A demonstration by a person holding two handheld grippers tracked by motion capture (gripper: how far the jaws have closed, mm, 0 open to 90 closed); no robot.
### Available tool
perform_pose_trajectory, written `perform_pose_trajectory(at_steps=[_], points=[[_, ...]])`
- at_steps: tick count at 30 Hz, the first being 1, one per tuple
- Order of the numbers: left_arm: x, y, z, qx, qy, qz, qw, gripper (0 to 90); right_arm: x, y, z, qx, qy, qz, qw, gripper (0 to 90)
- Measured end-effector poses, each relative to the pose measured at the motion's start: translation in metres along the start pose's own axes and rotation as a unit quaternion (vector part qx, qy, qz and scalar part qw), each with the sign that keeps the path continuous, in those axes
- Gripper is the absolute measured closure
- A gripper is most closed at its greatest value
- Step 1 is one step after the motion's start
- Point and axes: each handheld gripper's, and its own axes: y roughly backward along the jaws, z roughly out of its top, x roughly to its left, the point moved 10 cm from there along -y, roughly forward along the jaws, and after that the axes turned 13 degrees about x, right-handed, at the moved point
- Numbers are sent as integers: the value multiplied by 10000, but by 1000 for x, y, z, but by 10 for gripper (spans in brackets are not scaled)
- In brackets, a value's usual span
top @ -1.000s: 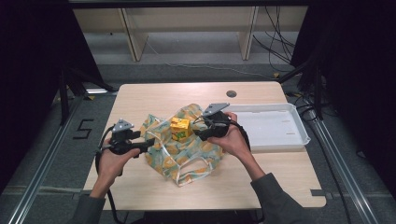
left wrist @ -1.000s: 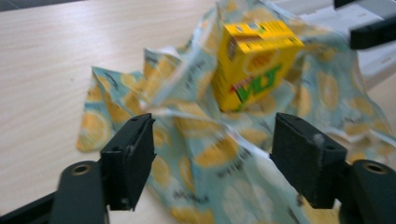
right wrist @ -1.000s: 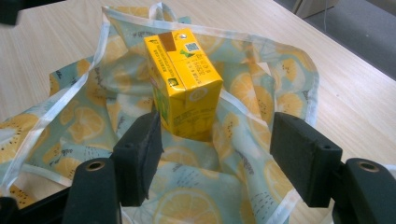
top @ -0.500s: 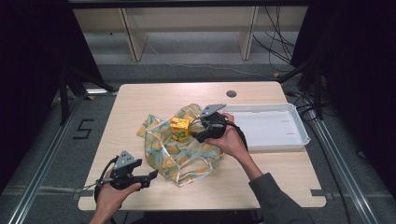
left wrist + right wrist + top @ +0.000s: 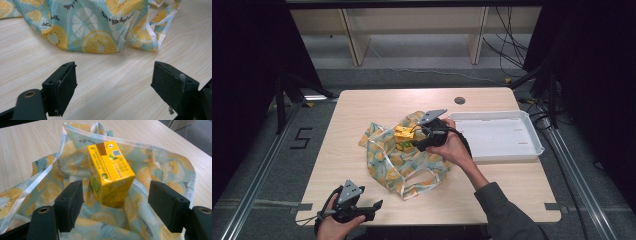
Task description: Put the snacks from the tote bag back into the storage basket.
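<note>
Carton (image 5: 110,173) sits in the mouth of the fruit-print bag (image 5: 404,160), near the middle of the surface (image 5: 362,107), standing on the cloth with its long axis tilted back. In the right tool's view it lies dead ahead at 12 o'clock, its lower corner reaching in between the two jaws but not touching either pad.

Right tool (image 5: 418,141): jaws spread and just been opening, carton between them but not pinched. Clear gaps on both sides in the right tool's view. Judgement: carton has been let go into the bag, or is about to be re-gripped; cannot tell which.

Left tool (image 5: 374,206): low at the near edge of the surface, at about 7 o'clock from the bag in the high view. Jaws spread, just been opening, with bare wood between them. The bag's hem and handle loop (image 5: 152,37) lie ahead of it at 12 to 1 o'clock, apart from the pads.

Key relation: right hand is much the nearer to the carton; left tool is well apart from it, nearer the handle. White tray (image 5: 532,145) lies at 3 o'clock from the bag.
</note>
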Motion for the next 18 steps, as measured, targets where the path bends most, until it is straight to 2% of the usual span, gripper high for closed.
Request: perform_pose_trajectory(at_steps=[1,4,5,7,8,9,10,11,14,15,17,18], points=[[0,0,-1,38,-129,20,9999,196,0,-2,2,-11,-45,-22,10000,292],[-2,-2,-1,40,-120,0,9999,199,0,-7,7,13,5,-23,10000,282],[-2,-2,-2,95,-108,30,9999,201,-1,-9,9,-24,109,-32,9999,276],[-2,-3,-2,50,-111,7,9999,201,2,-10,10,28,47,45,10000,272],[-3,-3,-2,68,-99,-3,9999,202,3,-16,13,87,129,119,9998,254],[-4,-4,-2,46,-7,-43,10000,202,2,-19,14,91,178,96,9998,253],[-4,-4,-2,46,-7,-43,10000,203,2,-19,14,91,178,96,9998,253],[-4,-4,-1,19,-106,-23,9999,203,5,-25,16,211,236,199,9993,245],[-3,-4,-3,109,-78,-21,9999,204,4,-34,22,164,273,247,9992,242],[-1,-3,-4,146,-175,23,9997,204,4,-36,22,222,235,256,9991,240],[-1,-3,-3,115,-182,6,9998,204,4,-40,24,278,257,266,9989,239],[0,-2,-4,174,-219,27,9996,204,3,-43,25,285,310,251,9988,239]])
